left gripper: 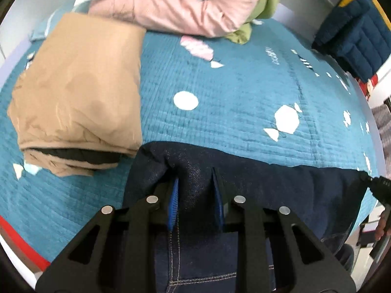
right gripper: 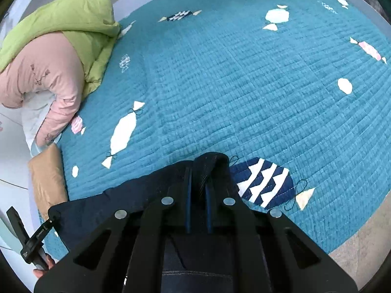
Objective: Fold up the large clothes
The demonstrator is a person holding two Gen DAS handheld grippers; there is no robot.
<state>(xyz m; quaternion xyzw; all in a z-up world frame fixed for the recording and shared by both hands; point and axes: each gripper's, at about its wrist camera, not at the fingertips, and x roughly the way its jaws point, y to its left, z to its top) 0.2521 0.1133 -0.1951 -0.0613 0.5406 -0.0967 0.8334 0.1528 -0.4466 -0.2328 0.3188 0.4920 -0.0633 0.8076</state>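
While lifted over the teal quilt (left gripper: 232, 85), seen from the left wrist: left claw (left gripper: 196, 183) pinched tight on the top edge of the dark jeans (left gripper: 293, 178). Off to the side, already folded, a tan coat (left gripper: 78, 85); heaped behind, not folded, a pink jacket (left gripper: 195, 12). Faint stitched word on quilt, too blurry to read.

Seen from the right wrist: right claw (right gripper: 198, 185) nearly closed, gripping the jeans' (right gripper: 110, 207) other corner. Probably just starting on the jeans; folding left to do. No labels readable.
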